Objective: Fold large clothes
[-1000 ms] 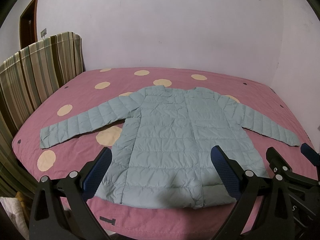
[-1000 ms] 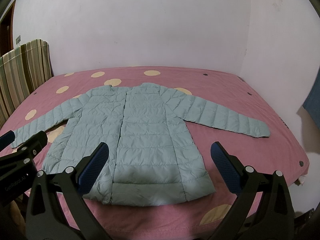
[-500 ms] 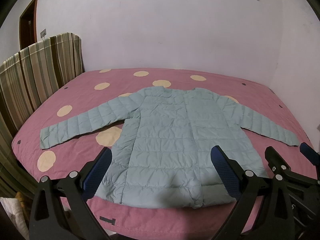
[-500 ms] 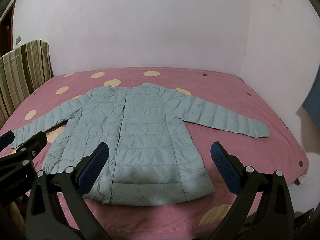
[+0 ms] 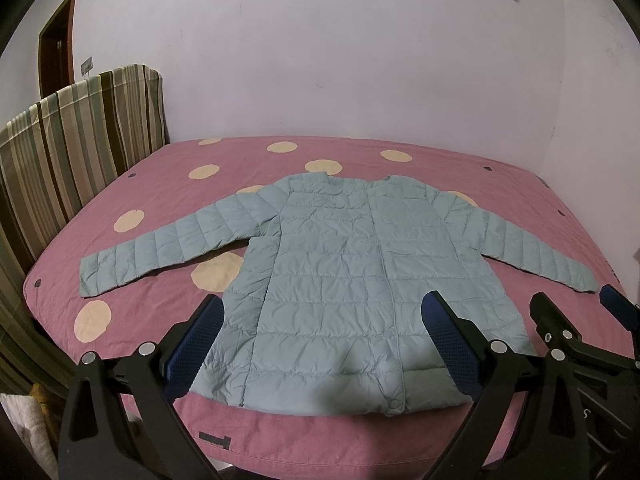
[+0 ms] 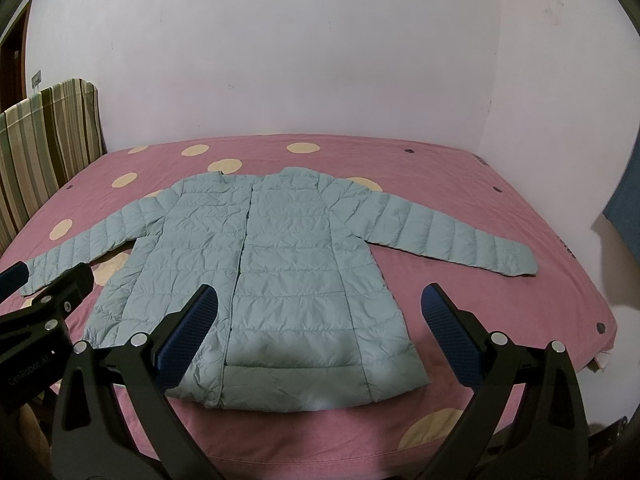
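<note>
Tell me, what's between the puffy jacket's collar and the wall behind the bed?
Only bare bedspread, pink with cream dots. Nothing else lies between the jacket and the wall; both wrist views show it.

Bed (image 5: 360, 156): filling the room's corner, wearing a pink cover with cream dots.
Headboard (image 5: 80, 140): standing at the bed's left end, showing green, cream and brown stripes.
Walls (image 5: 320, 60): rising pale and bare behind and right of the bed.
Door frame (image 5: 56, 44): showing brown beyond the headboard.
Blue cloth (image 6: 624, 216): hanging right of the bed.
</note>
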Motion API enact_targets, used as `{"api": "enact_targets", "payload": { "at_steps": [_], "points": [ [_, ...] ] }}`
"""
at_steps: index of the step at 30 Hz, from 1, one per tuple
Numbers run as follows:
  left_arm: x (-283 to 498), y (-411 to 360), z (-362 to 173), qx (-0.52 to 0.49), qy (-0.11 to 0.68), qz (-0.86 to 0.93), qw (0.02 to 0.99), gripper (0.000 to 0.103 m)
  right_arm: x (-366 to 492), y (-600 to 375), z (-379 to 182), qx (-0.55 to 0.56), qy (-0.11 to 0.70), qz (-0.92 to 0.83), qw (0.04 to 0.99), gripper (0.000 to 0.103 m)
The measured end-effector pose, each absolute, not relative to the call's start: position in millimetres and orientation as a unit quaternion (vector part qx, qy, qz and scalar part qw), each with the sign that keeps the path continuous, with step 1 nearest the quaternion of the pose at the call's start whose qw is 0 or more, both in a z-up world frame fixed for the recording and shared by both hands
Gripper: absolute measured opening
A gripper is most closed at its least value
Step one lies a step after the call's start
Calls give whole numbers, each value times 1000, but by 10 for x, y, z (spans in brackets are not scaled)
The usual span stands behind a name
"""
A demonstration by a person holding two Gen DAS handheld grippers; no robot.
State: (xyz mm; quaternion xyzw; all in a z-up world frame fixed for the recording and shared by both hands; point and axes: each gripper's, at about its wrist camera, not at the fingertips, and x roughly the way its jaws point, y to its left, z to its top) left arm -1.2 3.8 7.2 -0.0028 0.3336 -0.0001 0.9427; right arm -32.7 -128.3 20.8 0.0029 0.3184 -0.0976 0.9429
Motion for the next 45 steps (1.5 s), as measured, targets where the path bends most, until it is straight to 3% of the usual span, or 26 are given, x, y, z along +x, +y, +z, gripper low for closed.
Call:
{"api": "enact_targets", "payload": {
  "at_steps": [45],
  "points": [
    [-16, 50, 61, -4, 334, -1, 943, 98, -285, -1280, 194, 1, 319, -98, 943, 101]
  ]
}}
